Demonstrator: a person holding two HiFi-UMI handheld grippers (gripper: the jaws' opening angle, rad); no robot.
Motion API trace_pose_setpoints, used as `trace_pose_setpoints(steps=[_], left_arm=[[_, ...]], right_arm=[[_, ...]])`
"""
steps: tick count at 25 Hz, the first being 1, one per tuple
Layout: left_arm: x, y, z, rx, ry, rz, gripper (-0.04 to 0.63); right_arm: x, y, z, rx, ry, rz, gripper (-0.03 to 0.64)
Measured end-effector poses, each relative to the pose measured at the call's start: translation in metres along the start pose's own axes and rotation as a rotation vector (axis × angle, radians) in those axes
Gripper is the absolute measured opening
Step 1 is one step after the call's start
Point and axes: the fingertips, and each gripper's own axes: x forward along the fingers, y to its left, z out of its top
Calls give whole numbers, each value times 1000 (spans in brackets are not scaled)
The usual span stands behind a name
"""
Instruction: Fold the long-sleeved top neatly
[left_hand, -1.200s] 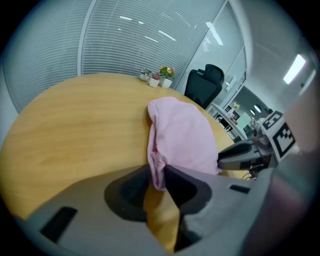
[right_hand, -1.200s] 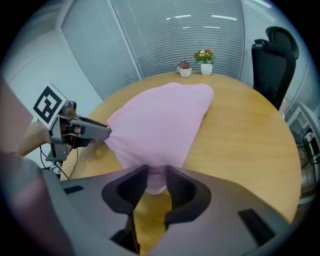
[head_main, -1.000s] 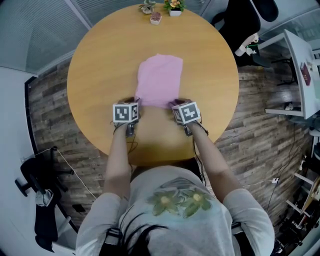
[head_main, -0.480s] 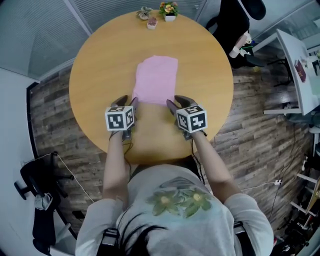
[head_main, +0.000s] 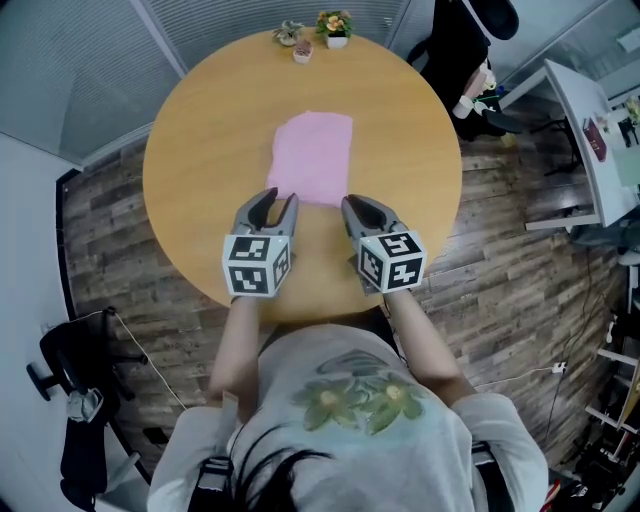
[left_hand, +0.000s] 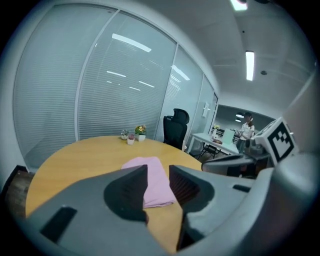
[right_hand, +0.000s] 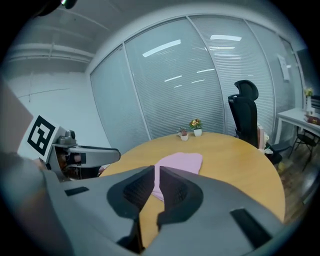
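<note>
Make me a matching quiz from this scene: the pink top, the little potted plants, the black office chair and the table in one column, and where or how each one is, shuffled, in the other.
1. pink top
2. potted plants
3. black office chair
4. table

A. stands on the floor past the table
B. round, light wood colour
C. folded, lying flat mid-table
D. at the table's far edge

Pairs: 1-C, 2-D, 3-A, 4-B
</note>
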Motion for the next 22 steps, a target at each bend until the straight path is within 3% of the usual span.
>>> trace_pose_setpoints(steps=[4,7,13,18,22], left_arm=[[-12,-17,3,36,-28,-9,41],[-17,-29,4,56,-35,-19,6],[-24,-47,0,51,-17,-27,5],[-24,-60,-4,-11,4,-71,5],[-26,-63,-6,21,17,-72,5]], right_arm=[[-14,11,2,-19,-7,-12,27],[-21,20,4,-60,-16,-15,20],[-27,30,2,-118,-1,-35,17],[-32,36,0,-127,9,-25,17],[-35,39,0,-127,9,-20,17]])
